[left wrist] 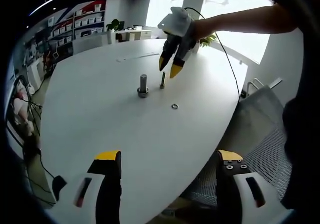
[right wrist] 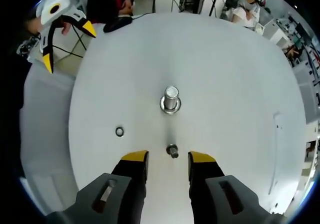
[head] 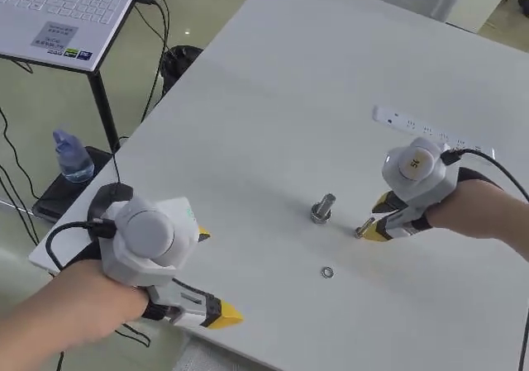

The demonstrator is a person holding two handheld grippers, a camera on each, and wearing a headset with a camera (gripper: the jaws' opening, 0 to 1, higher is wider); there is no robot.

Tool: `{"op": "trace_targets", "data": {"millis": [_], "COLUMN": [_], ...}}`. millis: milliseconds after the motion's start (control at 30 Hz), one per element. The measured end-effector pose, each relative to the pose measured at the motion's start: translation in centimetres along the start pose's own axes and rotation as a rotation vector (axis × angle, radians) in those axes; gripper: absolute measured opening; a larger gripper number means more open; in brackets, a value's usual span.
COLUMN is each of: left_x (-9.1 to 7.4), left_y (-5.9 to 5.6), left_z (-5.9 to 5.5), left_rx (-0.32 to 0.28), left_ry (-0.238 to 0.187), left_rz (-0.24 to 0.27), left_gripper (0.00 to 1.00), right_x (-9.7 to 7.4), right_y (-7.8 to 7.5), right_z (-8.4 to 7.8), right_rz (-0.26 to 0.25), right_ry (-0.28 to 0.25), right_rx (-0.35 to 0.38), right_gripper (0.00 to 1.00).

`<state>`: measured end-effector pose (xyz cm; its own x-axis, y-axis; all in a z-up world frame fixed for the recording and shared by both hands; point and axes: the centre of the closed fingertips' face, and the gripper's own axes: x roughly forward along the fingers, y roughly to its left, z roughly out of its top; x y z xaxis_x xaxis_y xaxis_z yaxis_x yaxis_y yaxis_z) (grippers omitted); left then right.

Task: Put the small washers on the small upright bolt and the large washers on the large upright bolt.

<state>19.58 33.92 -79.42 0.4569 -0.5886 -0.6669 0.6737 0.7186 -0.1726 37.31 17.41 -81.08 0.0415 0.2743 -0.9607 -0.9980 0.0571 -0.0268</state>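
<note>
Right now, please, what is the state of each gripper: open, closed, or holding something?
Left gripper: open, holding nothing.
Right gripper: open, the small upright silver metal bolt just at its yellow tips, not gripped.

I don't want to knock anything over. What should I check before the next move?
1. The small bolt upright: ok.
2. The large bolt upright: ok.
3. The right gripper open, holding nothing: ok.
4. The left gripper open, holding nothing: ok.
5. The loose washer flat, apart from both bolts: ok.
6. That washer's size matches the small bolt: cannot tell.
</note>
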Motion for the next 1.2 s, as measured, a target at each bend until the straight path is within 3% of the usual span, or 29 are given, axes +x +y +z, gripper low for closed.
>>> {"op": "trace_targets", "data": {"millis": [300, 567, 1200], "left_x": [-0.7, -0.7, -0.6], "left_y": [0.2, 0.0, -0.2], "left_z": [0.9, 0.8, 1.1], "left_rx": [0.013, 0.022, 0.025], "left_ry": [-0.005, 0.005, -0.005], "left_rz": [0.009, 0.002, -0.004], "left_gripper": [0.77, 0.77, 0.77], "right_x": [-0.9, -0.6, 0.9], "right_y": [0.6, 1.2, 5.3], "right_z": [0.5, 0.4, 1.1], "right_rz": [0.003, 0.011, 0.043], "right_ry": [-0.015, -0.011, -0.025], "right_rx": [0.009, 0.003, -0.003], "right_gripper": [0.33, 0.33, 0.33]}}
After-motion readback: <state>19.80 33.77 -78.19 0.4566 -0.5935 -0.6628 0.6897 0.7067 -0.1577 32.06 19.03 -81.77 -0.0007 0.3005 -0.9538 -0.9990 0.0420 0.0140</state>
